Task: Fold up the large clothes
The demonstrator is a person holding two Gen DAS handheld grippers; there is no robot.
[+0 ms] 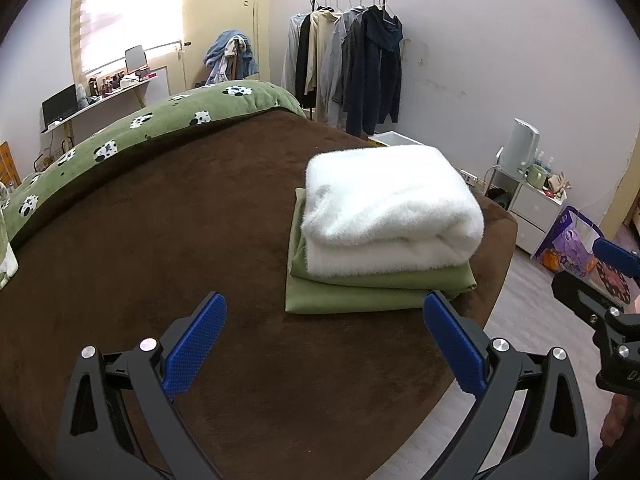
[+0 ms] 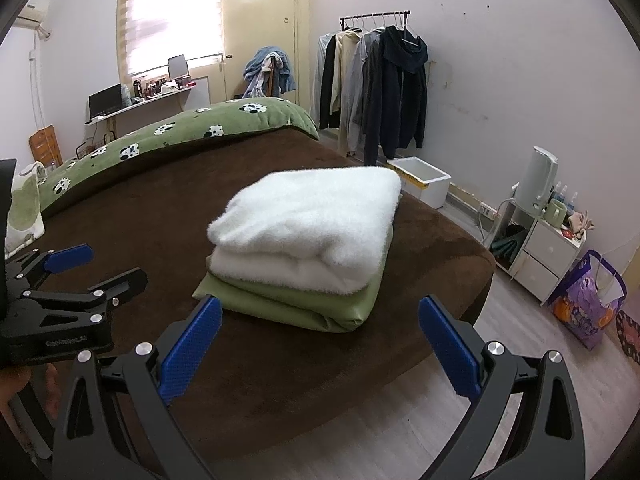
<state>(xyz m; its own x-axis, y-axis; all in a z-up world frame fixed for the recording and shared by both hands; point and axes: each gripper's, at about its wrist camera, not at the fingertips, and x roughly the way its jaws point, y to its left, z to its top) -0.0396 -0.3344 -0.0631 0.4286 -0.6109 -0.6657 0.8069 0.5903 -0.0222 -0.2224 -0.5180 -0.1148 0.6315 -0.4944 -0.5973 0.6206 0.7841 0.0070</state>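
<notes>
Bedroom | your left gripper (image 1: 324, 336) and right gripper (image 2: 320, 336) hung agape, empty | white fleece (image 2: 308, 224) lay folded atop green garment (image 2: 304, 304) on brown bed (image 2: 240, 380) | folding looked finished

Fluffy folded garment (image 1: 390, 208) stacked on my folded cloth (image 1: 376, 288), both near the bed (image 1: 160, 240) right edge, quilt (image 1: 160, 120) far left, clothes rack (image 1: 348, 60) behind, bedside cabinet (image 1: 532, 208) right.

Both wrist cams sit low near the foot of the bed (image 1: 160, 208), looking forward across it toward the clothes rack (image 1: 352, 60) wall. Left cam is further left; each catches the other claw at its edge. Both share the folded stack (image 2: 304, 240), close up.
</notes>
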